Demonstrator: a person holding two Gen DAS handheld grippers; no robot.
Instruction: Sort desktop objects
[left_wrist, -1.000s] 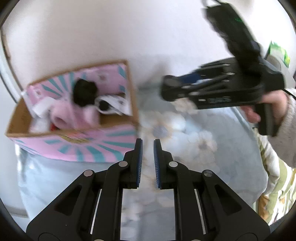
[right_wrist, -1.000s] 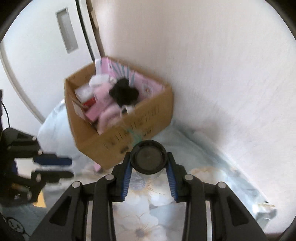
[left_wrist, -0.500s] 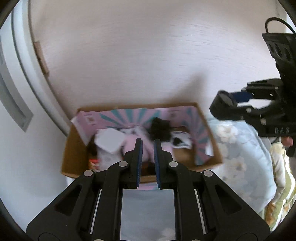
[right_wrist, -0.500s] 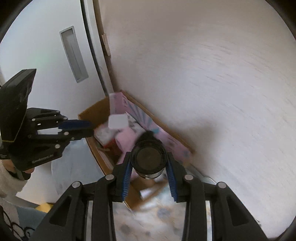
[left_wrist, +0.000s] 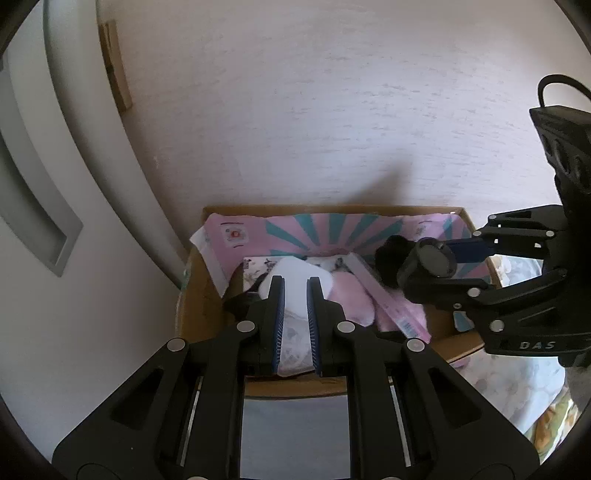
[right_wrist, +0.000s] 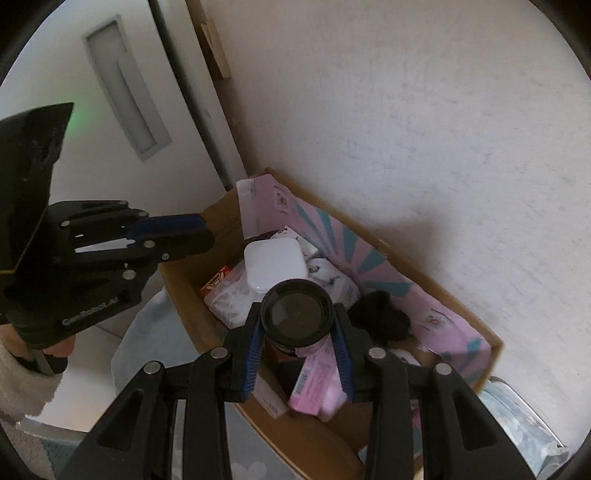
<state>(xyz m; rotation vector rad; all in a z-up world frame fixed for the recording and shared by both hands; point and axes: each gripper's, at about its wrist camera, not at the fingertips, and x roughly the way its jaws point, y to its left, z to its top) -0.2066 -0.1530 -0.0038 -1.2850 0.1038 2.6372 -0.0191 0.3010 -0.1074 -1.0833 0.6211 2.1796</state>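
Observation:
A cardboard box (left_wrist: 199, 295) with a pink and teal lining stands against the wall; it also shows in the right wrist view (right_wrist: 184, 291). It holds a white-lidded wipes pack (right_wrist: 275, 262), a pink carton (right_wrist: 314, 376), a black fuzzy thing (right_wrist: 380, 317) and pink fabric (left_wrist: 354, 299). My right gripper (right_wrist: 297, 350) is shut on a black-lidded jar (right_wrist: 297, 312) and holds it over the box; both show in the left wrist view (left_wrist: 432, 258). My left gripper (left_wrist: 295, 317) is nearly shut and empty, above the box's near left side.
A white wall (left_wrist: 314, 110) rises right behind the box. A white door with a recessed handle (right_wrist: 125, 88) is to the left. The box rests on a pale blue floral cloth (left_wrist: 517, 380).
Both grippers have moved forward over the box. The right gripper has carried the jar from the cloth side to above the box's contents. The left gripper stays nearly shut and empty.

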